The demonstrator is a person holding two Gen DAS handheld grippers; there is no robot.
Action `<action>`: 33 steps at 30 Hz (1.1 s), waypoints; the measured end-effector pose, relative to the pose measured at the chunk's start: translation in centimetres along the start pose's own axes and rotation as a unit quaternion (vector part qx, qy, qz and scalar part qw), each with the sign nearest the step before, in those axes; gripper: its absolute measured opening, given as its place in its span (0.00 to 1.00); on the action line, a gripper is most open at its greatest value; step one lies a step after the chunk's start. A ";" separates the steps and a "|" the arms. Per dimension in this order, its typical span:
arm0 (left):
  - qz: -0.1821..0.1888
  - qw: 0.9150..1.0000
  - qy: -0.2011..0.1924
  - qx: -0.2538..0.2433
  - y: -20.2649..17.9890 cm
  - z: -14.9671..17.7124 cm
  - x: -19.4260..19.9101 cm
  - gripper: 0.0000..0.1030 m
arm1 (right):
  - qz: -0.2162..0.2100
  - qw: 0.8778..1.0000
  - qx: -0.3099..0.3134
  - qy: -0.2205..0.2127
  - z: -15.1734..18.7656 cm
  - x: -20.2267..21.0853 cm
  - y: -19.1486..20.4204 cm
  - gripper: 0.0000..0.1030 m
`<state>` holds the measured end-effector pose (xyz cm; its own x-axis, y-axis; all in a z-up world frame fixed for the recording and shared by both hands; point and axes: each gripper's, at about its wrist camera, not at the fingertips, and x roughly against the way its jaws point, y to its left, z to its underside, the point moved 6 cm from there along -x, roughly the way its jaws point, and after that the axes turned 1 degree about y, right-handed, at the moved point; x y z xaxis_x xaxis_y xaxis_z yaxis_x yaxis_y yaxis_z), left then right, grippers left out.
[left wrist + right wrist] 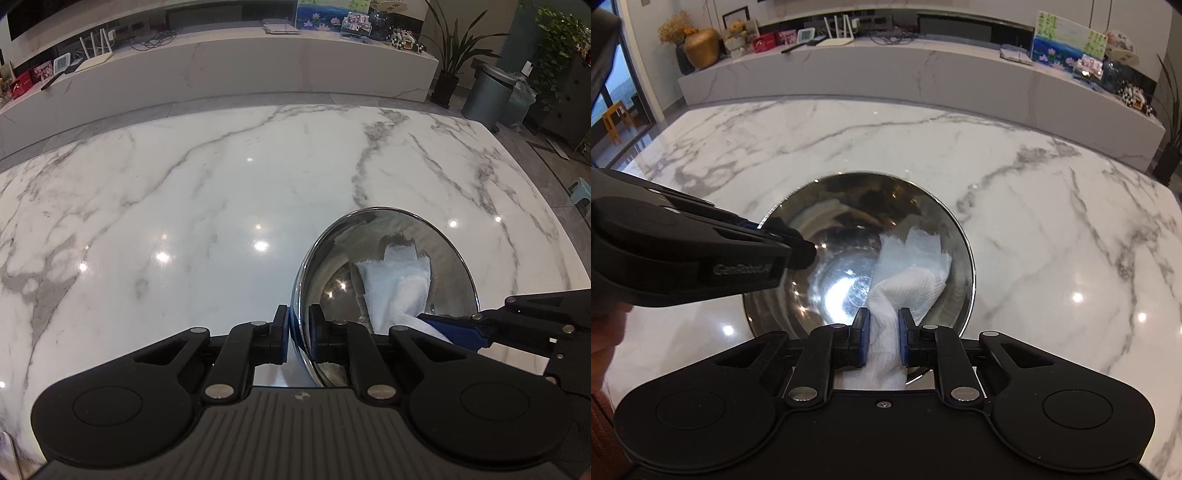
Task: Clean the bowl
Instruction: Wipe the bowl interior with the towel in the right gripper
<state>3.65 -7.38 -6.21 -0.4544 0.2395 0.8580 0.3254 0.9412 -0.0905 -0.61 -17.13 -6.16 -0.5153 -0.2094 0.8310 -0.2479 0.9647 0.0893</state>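
**Two grippers at one steel bowl**

Both tools work on the bowl [849, 236], which sits on the marble table [1052, 221]. The left gripper [298, 332] pinches the bowl's rim at about nine o'clock, one finger outside and one inside. The right gripper [882, 332] is clamped on a white paper towel [912, 273], which spreads across the bowl's inner wall toward three o'clock.

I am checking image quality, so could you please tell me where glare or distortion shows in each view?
Left wrist view: ceiling lights glare on the marble table, whose far edge bows with fisheye. Right wrist view: a bright hotspot on the floor of the bowl beside the paper towel.
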 end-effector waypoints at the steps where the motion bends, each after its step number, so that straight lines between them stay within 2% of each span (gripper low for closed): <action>1: 0.000 1.000 0.002 -0.001 0.0 0.1 0.0 0.10 | 0.000 1.000 0.001 -0.001 0.0 0.0 0.0 0.13; 10: 0.007 1.000 0.015 0.005 -0.2 0.6 -0.4 0.13 | -0.001 1.000 0.006 -0.002 0.2 -0.1 -0.2 0.13; 17: -0.001 1.000 0.008 -0.011 -0.5 0.5 -0.3 0.13 | 0.001 1.000 0.013 -0.002 0.1 0.0 0.0 0.14; 20: -0.002 1.000 0.006 -0.014 -0.7 0.4 -0.3 0.13 | -0.012 1.000 0.009 -0.003 0.1 0.0 0.1 0.14; 25: 0.000 1.000 0.006 -0.016 -0.7 0.5 -0.3 0.13 | -0.063 0.998 -0.021 0.000 -0.1 -0.2 0.1 0.14; 29: 0.001 1.000 0.007 -0.015 -0.6 0.4 -0.3 0.13 | -0.053 0.999 -0.005 0.001 -0.1 -0.2 0.5 0.14; 33: -0.004 1.000 0.007 -0.019 -0.5 0.4 -0.3 0.12 | -0.020 0.999 0.029 0.000 0.1 -0.2 1.1 0.13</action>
<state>3.25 -7.85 -6.61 -0.4456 0.2289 0.8655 0.3532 0.9333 -0.0650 -0.84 -16.03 -6.24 -0.5042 -0.2485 0.8270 -0.3164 0.9443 0.0909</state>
